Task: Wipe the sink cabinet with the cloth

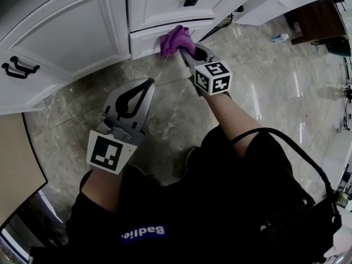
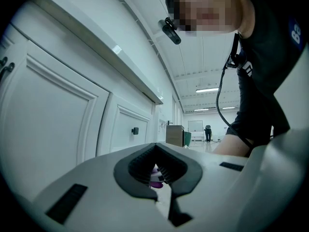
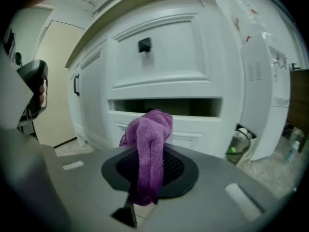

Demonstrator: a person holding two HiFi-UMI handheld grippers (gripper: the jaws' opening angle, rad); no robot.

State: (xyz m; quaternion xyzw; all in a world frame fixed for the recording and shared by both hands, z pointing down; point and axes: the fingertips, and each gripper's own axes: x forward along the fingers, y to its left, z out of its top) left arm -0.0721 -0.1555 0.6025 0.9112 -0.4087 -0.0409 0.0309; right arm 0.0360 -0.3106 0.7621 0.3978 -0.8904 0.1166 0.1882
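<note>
The white sink cabinet (image 1: 71, 32) runs along the top of the head view, with black pull handles (image 1: 19, 67) and a knob (image 1: 190, 1). My right gripper (image 1: 187, 47) is shut on a purple cloth (image 1: 177, 39) and holds it against the lower drawer front (image 1: 146, 40). In the right gripper view the cloth (image 3: 149, 141) hangs bunched out of the gripper (image 3: 150, 153), in front of a dark gap (image 3: 193, 107) under the knobbed drawer (image 3: 159, 52). My left gripper (image 1: 146, 86) hovers over the floor, shut and empty, pointing at the cabinet (image 2: 58, 115).
Marbled floor tiles (image 1: 258, 76) spread to the right. A small bottle (image 1: 279, 38) and a brown desk (image 1: 316, 18) are at the far right. A small bin (image 3: 239, 148) stands by a white appliance (image 3: 270, 81). A beige panel (image 1: 16, 158) is at the left.
</note>
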